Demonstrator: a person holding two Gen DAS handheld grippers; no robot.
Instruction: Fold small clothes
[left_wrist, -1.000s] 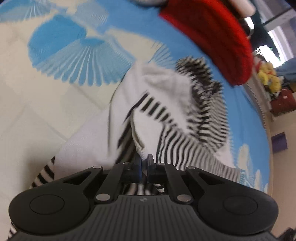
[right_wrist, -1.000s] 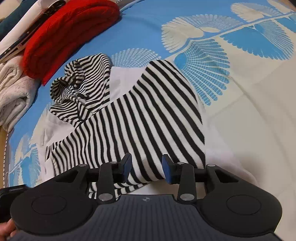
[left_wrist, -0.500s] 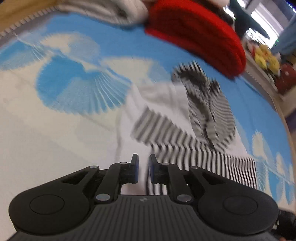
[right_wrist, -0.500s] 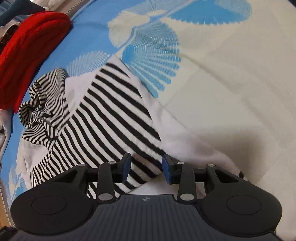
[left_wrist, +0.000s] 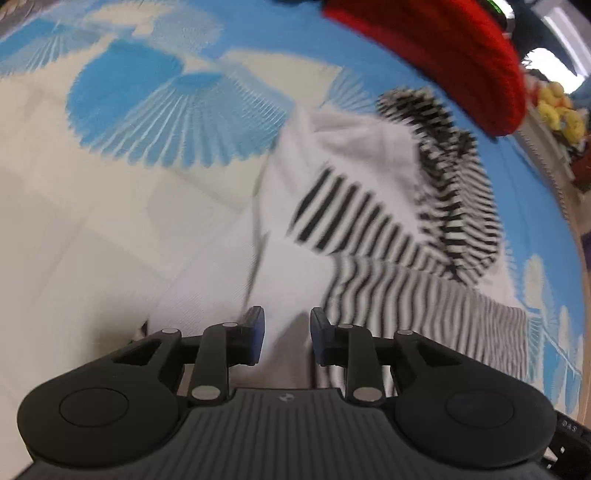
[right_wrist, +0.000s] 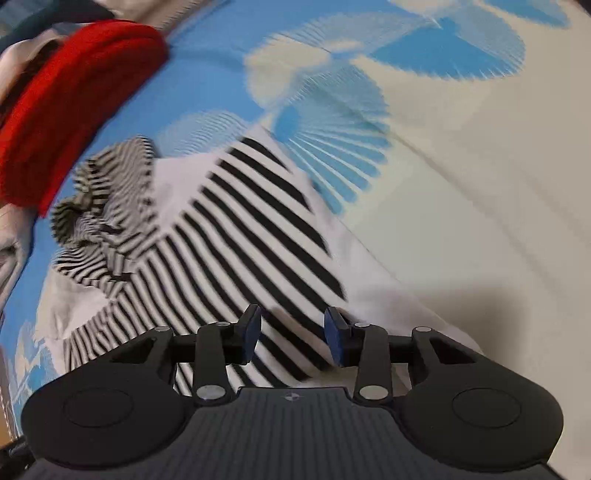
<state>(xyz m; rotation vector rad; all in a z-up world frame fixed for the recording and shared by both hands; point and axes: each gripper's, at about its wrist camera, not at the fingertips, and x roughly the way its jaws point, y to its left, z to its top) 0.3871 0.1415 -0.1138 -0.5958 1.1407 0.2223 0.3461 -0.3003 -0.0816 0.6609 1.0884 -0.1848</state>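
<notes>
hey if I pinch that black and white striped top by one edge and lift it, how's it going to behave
The striped top will probably hang limp: it already lies in soft folds and a crumpled bunch near the red knit. It looks thin, so likely light. Pushed across the patterned sheet, it would likely wrinkle rather than slide whole. The left tool, jaws opening, holds nothing.

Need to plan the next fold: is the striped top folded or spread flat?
Partly folded. The striped top has a striped flap laid over its white side, and one end is bunched near the red knit.
</notes>
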